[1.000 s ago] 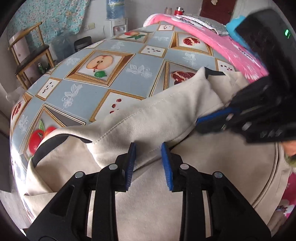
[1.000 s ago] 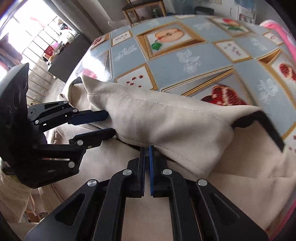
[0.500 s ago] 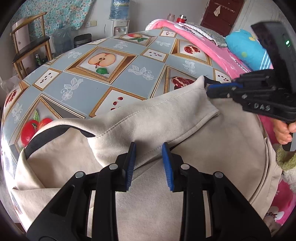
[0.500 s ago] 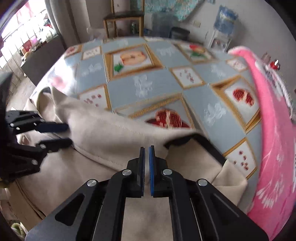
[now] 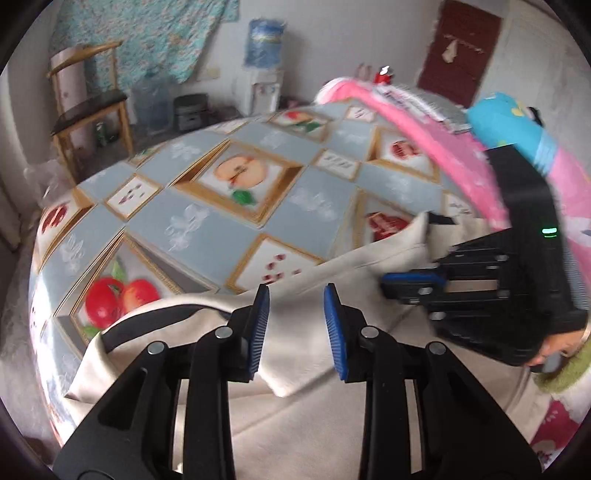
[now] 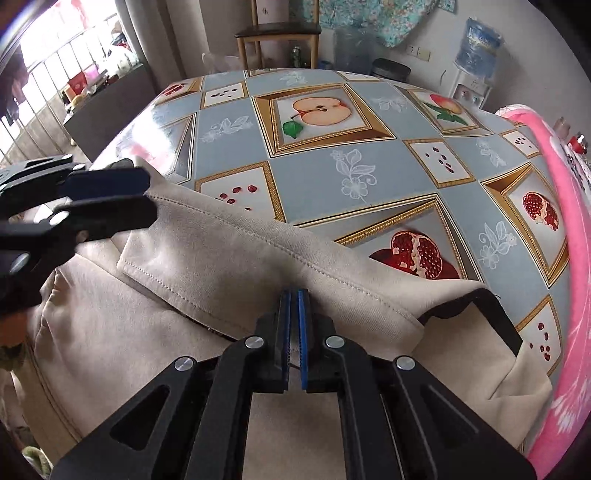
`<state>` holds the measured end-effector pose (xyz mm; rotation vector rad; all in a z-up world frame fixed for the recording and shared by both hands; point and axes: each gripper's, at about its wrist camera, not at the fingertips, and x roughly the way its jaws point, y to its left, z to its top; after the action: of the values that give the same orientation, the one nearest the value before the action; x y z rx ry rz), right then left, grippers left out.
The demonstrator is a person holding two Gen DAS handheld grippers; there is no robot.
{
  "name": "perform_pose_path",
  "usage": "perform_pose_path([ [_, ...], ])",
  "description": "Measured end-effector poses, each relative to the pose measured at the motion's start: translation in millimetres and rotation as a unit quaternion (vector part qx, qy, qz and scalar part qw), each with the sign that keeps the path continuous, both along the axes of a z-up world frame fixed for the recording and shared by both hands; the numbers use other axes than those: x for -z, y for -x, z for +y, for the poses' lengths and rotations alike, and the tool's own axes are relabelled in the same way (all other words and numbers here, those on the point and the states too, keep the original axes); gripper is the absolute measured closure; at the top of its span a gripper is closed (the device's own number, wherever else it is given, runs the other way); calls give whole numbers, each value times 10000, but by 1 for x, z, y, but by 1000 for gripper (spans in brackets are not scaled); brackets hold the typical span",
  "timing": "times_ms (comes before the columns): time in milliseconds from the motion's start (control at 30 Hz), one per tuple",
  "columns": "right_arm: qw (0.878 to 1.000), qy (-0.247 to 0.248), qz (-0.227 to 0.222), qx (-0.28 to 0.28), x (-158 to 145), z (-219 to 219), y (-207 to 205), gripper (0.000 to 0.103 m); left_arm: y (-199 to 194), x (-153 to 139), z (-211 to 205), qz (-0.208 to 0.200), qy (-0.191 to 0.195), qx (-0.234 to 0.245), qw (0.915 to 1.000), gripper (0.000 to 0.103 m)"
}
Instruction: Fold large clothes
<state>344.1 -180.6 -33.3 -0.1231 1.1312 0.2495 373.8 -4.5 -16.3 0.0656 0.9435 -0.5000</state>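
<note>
Right gripper (image 6: 294, 295): blue-padded jaws drawn together with only a sliver between them, tips at the stitched hem of the folded flap. Whether cloth is pinched there cannot be told.

Left gripper (image 5: 296, 291): blue pads stand a narrow way apart. The folded cloth edge lies under and between them, but the pads are not pressing on it. In the right wrist view this gripper reaches in from the left, its two fingers (image 6: 107, 214) stacked one above the other at the left corner of the flap.

Beige fabric garment with black trim (image 6: 258, 254): spread on the near part of the table, a long flap folded over its body, the stitched hem running diagonally from left to lower right. A black band (image 6: 495, 314) edges an opening at the right end; another black band (image 5: 155, 321) shows at the left end in the left wrist view.

Glossy blue-grey tablecloth with framed fruit pictures (image 6: 314, 177): bare beyond the garment.

Pink floral blanket (image 6: 569, 229): along the table's right side, just beside the garment.

Wooden chair with dark seat (image 6: 277, 33) and a water dispenser with blue bottle (image 6: 476, 48) stand at the far wall.

A person's hand (image 5: 554, 347) grips the right gripper's handle; view blurred.
</note>
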Motion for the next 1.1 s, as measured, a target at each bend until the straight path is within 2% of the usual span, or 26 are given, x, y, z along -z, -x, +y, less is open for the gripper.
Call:
perform_pose_path([
  [67,9997,-153,-87,143,-11,-7,-1,99,-6,16,0,194,-236,-34,9995,74],
  [167,9979,-130,-280,568,-20,-27,-12,98,0,18,2,-4,-289,24,9996,74],
  [233,9965,-18,-2,841,-5,-40,-20,98,3,20,1,-94,-348,58,9993,74],
  [267,9961,-112,17,873,0,-44,-21,98,4,20,1,-126,-370,83,9992,74],
  [367,9939,-309,101,1058,-5,-49,-24,97,4,20,2,-154,-408,149,9989,74],
  [467,9942,-868,-164,606,-27,-30,-13,97,3,20,4,-132,-328,226,9991,74],
  [533,9930,-1154,-154,201,-32,-12,-9,97,3,21,6,-115,-258,260,9993,74],
  [600,9937,-1123,-1,-47,-23,5,-10,97,1,21,10,-56,-126,246,9996,74],
  [667,9965,-741,342,-193,7,20,-13,97,-3,20,15,37,13,154,9999,74],
  [700,9966,-777,199,-189,10,22,-10,97,-4,18,17,88,92,99,9999,74],
  [767,9957,-873,292,-129,11,19,-10,97,-3,12,20,115,236,20,9997,75],
  [833,9951,-931,315,-99,13,17,-11,97,7,3,17,14,290,229,9993,75],
  [933,9956,-890,266,-104,14,19,-10,97,22,6,0,-18,-193,730,9971,75],
  [1000,9954,-915,275,-103,14,19,-10,97,29,22,-14,-7,-919,888,9918,74],
  [1033,9953,-921,287,-98,13,20,-9,97,32,25,-16,-115,-1005,914,9907,73],
  [1100,9947,-980,310,-75,4,15,-4,97,31,25,-13,-60,-892,857,9923,73],
])
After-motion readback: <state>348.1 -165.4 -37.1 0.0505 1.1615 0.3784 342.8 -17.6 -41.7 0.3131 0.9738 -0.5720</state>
